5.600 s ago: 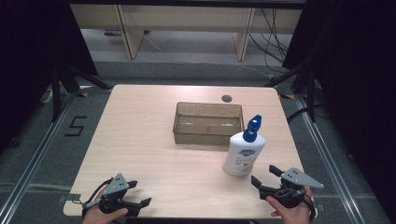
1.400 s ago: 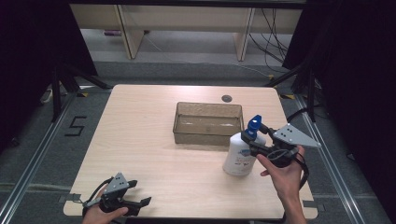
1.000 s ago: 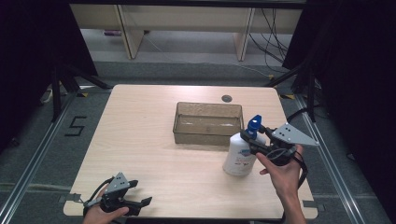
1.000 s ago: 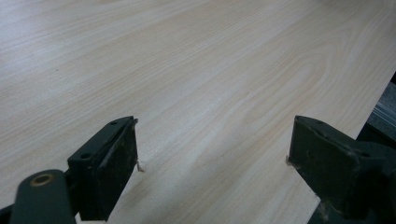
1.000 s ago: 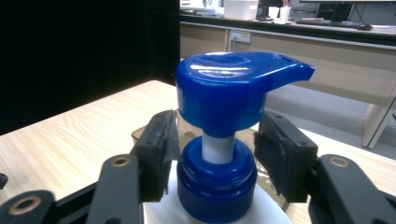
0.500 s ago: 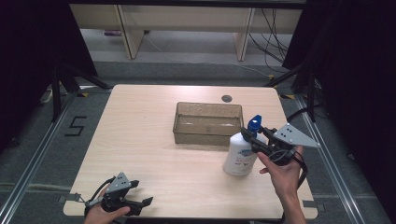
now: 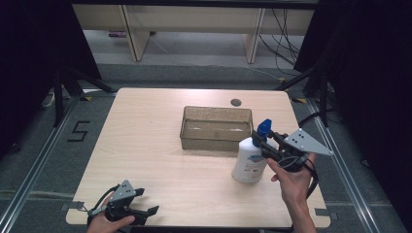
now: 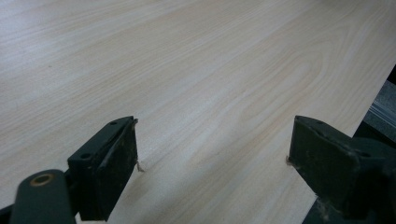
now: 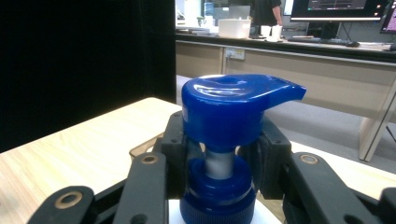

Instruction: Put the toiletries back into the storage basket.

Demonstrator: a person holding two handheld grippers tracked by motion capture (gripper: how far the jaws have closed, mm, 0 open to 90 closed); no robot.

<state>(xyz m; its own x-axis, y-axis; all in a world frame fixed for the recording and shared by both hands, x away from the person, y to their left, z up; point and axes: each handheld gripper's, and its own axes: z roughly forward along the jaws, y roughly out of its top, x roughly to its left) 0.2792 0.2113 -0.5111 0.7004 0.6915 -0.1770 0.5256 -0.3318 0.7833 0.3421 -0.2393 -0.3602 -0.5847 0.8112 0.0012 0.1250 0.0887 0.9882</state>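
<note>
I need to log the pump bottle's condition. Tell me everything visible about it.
The pump bottle is white, plastic by the look, with a blue-printed label, a blue collar and a blue pump head on a pale stem. It stands upright on the table, just in front of the tray's right end. The right gripper has its jaws closed around the neck under the pump head.

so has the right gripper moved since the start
Yes. The right gripper went forward from the table's near edge to the pump bottle's neck, beside the tray.
</note>
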